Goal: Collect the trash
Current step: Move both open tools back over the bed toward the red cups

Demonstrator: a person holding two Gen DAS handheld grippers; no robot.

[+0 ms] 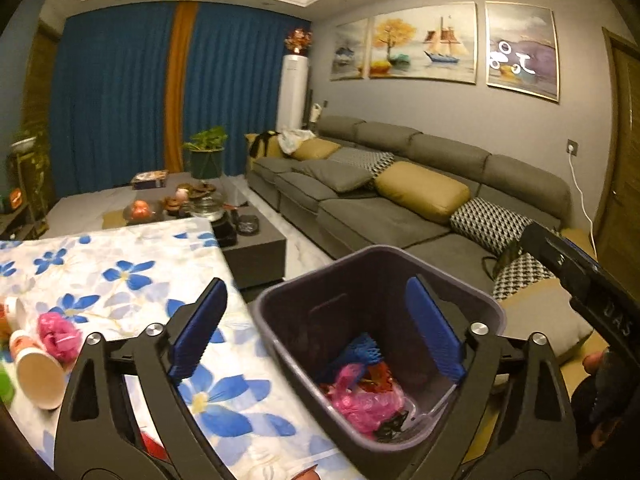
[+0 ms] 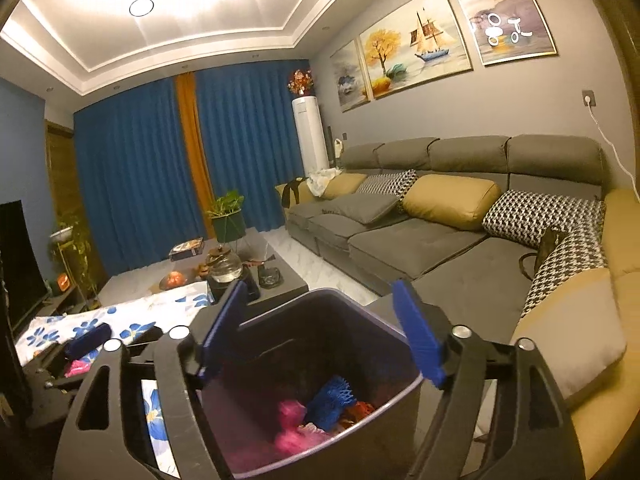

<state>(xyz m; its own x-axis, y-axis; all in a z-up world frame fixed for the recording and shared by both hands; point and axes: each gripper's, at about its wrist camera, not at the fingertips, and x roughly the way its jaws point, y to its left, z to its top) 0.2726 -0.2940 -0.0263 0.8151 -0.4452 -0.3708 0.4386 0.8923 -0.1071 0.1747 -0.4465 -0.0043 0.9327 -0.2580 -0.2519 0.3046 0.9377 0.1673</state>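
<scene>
While both grippers, left [image 1: 316, 328] and right [image 2: 320, 332], hover with fingers released and empty over the bin [image 1: 496, 312], trash [image 1: 360, 396] lies inside, yet a pink wad [image 1: 58, 336] and cup [image 1: 38, 376] remain on the desk [image 1: 120, 248].

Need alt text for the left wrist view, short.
Open left gripper hangs over a dark trash bin holding pink and blue wrappers. To its left, a floral tablecloth still carries a paper cup and pink wrapper.

One bin [image 1: 276, 312], two grippers, perhaps four trash scraps inside.
</scene>
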